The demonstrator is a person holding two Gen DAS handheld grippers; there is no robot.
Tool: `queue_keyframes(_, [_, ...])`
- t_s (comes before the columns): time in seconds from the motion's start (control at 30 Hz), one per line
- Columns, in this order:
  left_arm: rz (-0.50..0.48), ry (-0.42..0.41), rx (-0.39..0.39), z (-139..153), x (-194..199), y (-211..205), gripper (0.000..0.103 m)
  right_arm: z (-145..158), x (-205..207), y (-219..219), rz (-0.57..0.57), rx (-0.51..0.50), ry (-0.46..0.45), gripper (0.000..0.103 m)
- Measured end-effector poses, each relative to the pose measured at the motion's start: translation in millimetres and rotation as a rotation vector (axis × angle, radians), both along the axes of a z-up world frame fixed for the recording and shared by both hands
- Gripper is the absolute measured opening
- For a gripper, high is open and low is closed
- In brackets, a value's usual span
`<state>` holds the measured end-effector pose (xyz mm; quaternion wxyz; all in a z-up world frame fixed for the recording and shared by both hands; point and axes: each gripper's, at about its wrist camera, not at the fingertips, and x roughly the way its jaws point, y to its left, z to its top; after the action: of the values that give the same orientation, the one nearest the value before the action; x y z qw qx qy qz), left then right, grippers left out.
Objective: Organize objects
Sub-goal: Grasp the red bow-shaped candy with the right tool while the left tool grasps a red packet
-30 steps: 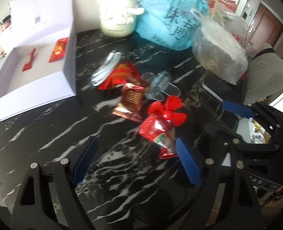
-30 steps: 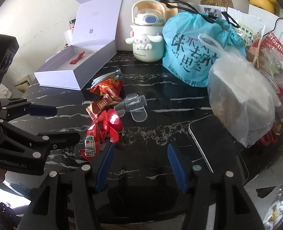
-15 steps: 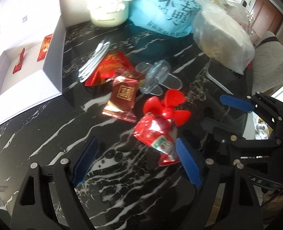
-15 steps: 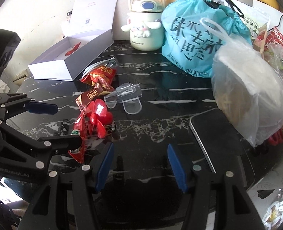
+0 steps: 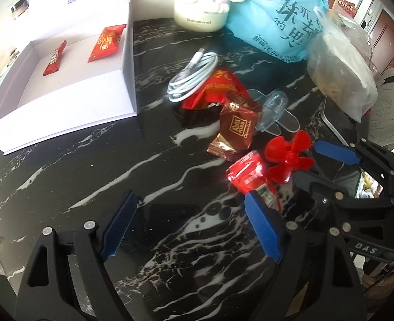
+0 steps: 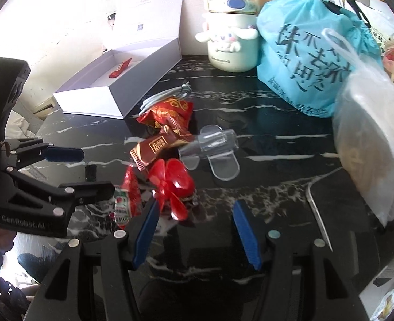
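1. The left gripper (image 5: 190,227) hovers low over the black marble tabletop (image 5: 95,165), its blue-padded fingers (image 5: 262,226) spread wide and empty.
2. The right gripper (image 6: 197,230) also has its fingers (image 6: 243,231) released, with nothing between them.
3. A red ketchup sachet (image 5: 253,179) lies just beside the left gripper's right finger, touching a red toy propeller (image 5: 289,157).
4. Beyond them sit a brown chocolate packet (image 5: 235,131), a red snack packet (image 5: 218,89), a coiled white cable (image 5: 193,77) and a clear plastic piece (image 5: 273,109).
5. The open white box (image 5: 63,101) at the left holds two red packets (image 5: 107,42).
6. A blue plastic bag (image 6: 312,61) and a cream Cinnamoroll pot (image 6: 230,42) stand at the back.
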<state>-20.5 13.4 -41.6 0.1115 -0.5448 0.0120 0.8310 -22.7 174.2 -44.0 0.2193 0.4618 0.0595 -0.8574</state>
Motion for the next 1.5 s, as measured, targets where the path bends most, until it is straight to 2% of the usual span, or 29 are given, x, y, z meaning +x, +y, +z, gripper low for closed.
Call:
queue_keyframes(0.2, [-0.009,0.021,-0.01,5.5,1.5,0.6,0.082,-8.8,-11.7,-6.5,0.013,-0.024,-0.011,0.058])
queue_keyframes(0.37, [-0.023,0.029,0.019,9.1,2.0,3.0,0.082,-9.1,-12.3,-5.9,0.015,-0.047,-0.006,0.029])
queue_keyframes(0.5, [-0.045,0.02,0.035,7.7,0.7,10.7,0.082,-7.6,-10.8,-1.2,0.007,-0.037,0.0,0.029])
queue_keyframes(0.53, [-0.054,0.019,0.034,6.9,0.3,14.4,0.082,-7.3,-9.9,0.7,0.051,-0.035,0.002,0.029])
queue_keyframes(1.03, [-0.142,-0.013,0.051,-4.0,4.8,46.3,0.08,-7.9,2.5,27.3,-0.027,-0.027,-0.001,0.029])
queue_keyframes(1.13, [-0.137,0.009,0.047,-3.2,5.9,46.4,0.071,-8.2,4.3,27.2,-0.036,-0.024,0.003,0.028])
queue_keyframes(1.2, [-0.136,0.021,0.042,-2.5,6.7,45.6,0.058,-8.2,6.0,27.0,-0.06,-0.023,0.005,0.028])
queue_keyframes(1.23, [-0.131,0.028,0.039,-2.2,6.6,44.8,0.054,-8.1,6.4,26.8,-0.059,-0.023,0.007,0.028])
queue_keyframes(1.3, [-0.111,0.031,0.059,-1.2,5.8,40.8,0.035,-8.1,6.6,25.8,-0.061,-0.024,0.008,0.028])
queue_keyframes(1.4, [-0.112,0.02,0.083,-0.3,3.6,36.8,0.026,-7.9,6.4,26.2,-0.071,-0.026,0.005,0.028])
queue_keyframes(1.5, [-0.127,0.023,0.078,1.6,4.8,36.1,0.025,-7.2,7.7,24.0,-0.071,-0.018,0.014,0.028])
